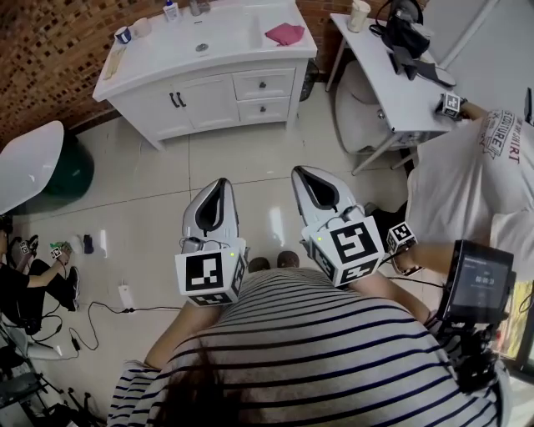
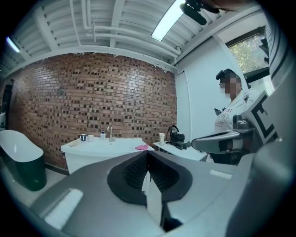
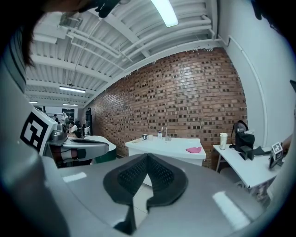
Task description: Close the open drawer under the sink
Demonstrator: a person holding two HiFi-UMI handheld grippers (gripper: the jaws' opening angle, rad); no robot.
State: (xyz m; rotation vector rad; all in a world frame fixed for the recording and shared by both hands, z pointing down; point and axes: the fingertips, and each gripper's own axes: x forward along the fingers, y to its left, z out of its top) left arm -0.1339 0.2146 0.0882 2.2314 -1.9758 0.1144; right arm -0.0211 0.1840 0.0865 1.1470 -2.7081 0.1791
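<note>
Drawers (image 1: 264, 84) sit at 12 o'clock, well apart from left gripper (image 1: 219, 185) and right gripper (image 1: 303, 173). Both pairs of jaws are together, empty.

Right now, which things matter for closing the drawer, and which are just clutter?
Job: vanity, drawers, left gripper, right gripper.
Lying about: pink cloth, bottle, mug, desk, tub.

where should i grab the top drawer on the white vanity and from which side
Take the small knob at the middle of the front of the top drawer, coming straight in from the room side. The front is a flat upright panel, and the knob is the only part that sticks out. The right gripper, now shut, would need to open first.
</note>
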